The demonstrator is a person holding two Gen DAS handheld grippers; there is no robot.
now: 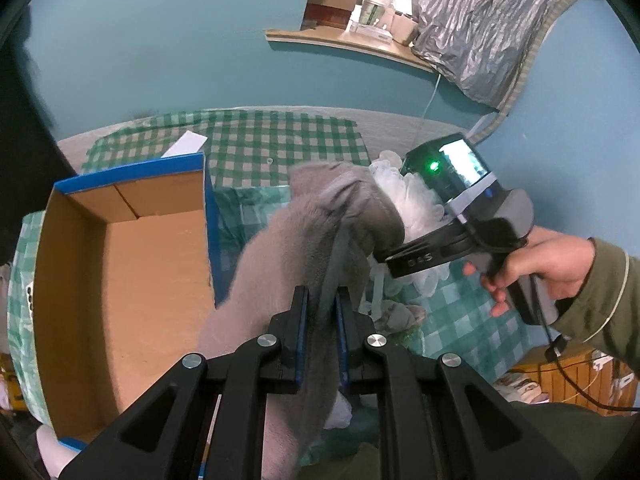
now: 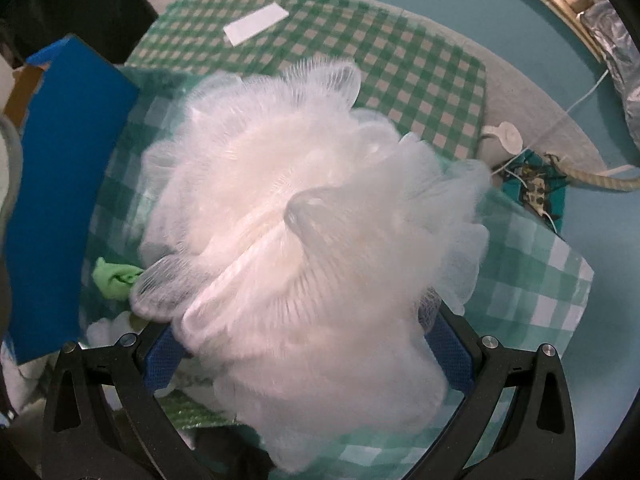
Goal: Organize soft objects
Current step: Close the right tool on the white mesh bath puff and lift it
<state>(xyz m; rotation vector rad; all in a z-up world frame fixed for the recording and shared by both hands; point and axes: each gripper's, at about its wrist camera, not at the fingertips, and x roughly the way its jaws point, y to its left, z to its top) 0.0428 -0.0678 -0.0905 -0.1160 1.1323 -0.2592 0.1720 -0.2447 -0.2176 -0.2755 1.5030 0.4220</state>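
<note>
My left gripper is shut on a grey fuzzy cloth, which hangs from its blue pads beside an open cardboard box with blue outer walls. The box stands to the left and holds nothing that I can see. In the right wrist view my right gripper points down with its jaws wide, both blue pads pressed into a white mesh bath pouf that fills the space between them. The left wrist view shows that gripper just right of the grey cloth, with the pouf bunched under it.
A green checked cloth covers the surface, with a white card at its far side. A light green rag lies by the box's blue wall. Another grey piece lies below. Cables and a white plug sit at the right.
</note>
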